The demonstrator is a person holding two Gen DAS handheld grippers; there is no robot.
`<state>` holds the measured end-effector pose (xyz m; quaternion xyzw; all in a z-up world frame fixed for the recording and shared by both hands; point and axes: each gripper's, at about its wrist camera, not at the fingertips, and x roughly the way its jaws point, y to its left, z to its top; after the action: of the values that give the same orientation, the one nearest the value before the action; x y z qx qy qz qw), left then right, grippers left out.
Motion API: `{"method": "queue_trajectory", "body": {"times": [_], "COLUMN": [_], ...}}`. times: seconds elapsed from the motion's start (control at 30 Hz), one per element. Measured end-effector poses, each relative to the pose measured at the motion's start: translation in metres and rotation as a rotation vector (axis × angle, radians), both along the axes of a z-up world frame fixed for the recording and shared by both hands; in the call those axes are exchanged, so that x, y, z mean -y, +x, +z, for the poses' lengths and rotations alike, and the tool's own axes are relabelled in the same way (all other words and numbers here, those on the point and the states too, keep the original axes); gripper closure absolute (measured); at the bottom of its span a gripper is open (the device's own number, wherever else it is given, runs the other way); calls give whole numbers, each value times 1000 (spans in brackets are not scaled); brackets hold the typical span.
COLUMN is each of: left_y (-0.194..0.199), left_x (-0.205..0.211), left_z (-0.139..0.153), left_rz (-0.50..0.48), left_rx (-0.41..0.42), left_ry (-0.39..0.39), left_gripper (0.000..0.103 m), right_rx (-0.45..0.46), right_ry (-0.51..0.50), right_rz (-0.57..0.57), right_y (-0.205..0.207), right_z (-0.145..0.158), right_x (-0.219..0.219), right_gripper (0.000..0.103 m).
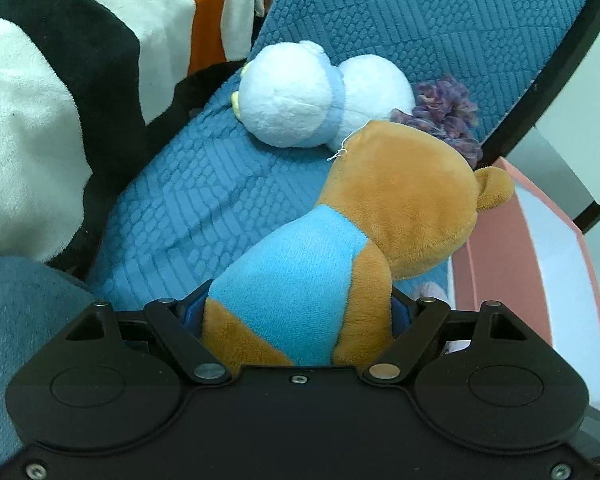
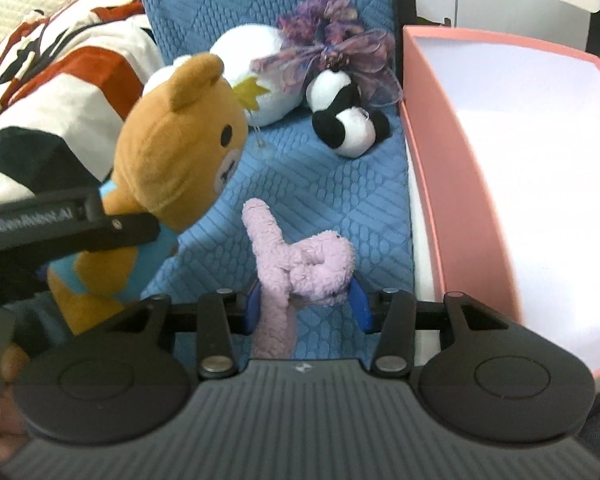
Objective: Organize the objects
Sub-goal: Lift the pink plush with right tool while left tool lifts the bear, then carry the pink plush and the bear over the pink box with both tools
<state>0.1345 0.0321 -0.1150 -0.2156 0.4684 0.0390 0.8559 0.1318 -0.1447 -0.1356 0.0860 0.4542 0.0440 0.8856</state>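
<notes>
Two grippers each clamped a soft toy above the quilted blue cushion: the left gripper squeezed the plush brown bear in its fleecy blue shirt, face hidden; the right gripper pinched a nubbly pink toy, its lower half cut off. The left gripper's label was blurred. Beyond lay a round white plush, a panda, and the pink box.

The brown bear hides its face in the left wrist view, and its lower body covers the left gripper's fingers. Beside the bear, the pink box runs off the right edge; its white interior looks washed out, perhaps empty. The lettering on the left gripper crossing the bear is blurred.
</notes>
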Motion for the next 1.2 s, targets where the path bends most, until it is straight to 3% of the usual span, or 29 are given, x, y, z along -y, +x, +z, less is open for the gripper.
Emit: {"method": "queue_trajectory", "body": {"times": [0.33,0.77,1.2], "left_y": [-5,5,25], "left_x": [10,68,135], "left_z": [30,104,169], "left_rz": [-19,-61,-103], "left_rx": [-33,36,159], "left_ry": [-77,-111,-105], "left_gripper": [22,22,22], "right_rx": [6,94,177], "right_ry": [44,76,127], "right_rz": [-67,-64,-123], "right_y": [-16,-24,-23], "right_z": [49,118,169], "right_x": [20,77,158], "right_gripper": [55,55,55]}}
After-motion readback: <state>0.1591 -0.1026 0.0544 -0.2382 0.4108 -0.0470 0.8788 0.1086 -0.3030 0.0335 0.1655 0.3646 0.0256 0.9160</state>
